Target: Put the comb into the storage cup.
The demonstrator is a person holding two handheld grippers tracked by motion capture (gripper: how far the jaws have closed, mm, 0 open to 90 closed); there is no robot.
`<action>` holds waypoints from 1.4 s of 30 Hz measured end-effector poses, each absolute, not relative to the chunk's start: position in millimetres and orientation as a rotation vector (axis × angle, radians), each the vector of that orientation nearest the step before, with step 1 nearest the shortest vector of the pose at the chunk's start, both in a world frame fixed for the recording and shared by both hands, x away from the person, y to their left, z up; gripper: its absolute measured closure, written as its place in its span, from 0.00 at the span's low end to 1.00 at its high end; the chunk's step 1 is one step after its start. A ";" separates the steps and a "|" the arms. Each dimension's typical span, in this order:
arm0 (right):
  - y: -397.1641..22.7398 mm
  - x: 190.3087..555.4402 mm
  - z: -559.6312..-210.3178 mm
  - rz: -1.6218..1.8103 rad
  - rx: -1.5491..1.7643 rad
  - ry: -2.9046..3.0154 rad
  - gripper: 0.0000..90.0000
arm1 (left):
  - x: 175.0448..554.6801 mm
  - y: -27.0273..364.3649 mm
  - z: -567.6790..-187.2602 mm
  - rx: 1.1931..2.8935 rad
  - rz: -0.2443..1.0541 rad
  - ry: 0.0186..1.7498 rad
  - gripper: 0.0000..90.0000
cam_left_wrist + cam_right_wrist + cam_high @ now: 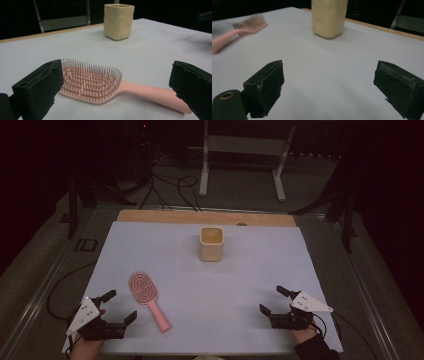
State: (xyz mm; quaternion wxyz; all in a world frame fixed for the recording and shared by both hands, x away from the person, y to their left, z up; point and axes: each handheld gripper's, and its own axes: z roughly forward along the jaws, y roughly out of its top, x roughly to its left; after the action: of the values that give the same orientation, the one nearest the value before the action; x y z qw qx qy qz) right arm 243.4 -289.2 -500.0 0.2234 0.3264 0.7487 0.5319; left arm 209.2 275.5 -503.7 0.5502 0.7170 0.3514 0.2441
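A white table (210, 280) is seen from the high view, with a strip of bare wood along its far edge at twelve o'clock. A cream square cup (211, 243) is stood upright just past the centre, towards twelve o'clock. A pink hairbrush (147, 299) is laid bristles up at about eight o'clock, its handle pointed towards six. The left gripper (120, 306) is held at seven o'clock just beside the brush, jaws spread wide with nothing pinched. The right gripper (272, 301) is held at five o'clock, well apart from the brush, jaws likewise spread and empty.
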 end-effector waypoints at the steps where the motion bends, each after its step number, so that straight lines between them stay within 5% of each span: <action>1: -289.1 243.3 -500.1 1.468 0.900 2.070 0.10 | 209.8 275.0 -503.0 1.692 0.582 0.829 0.00; 42: -285.7 234.9 -492.8 1.421 0.900 2.033 0.10 | 222.4 254.2 -461.5 1.773 0.476 0.743 0.00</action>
State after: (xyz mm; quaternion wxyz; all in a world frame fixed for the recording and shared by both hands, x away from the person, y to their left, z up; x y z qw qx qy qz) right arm 234.9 -285.7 -492.8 0.2488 0.3302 0.7462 0.5217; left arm 222.4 254.2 -461.5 0.5482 0.7486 0.3139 0.2011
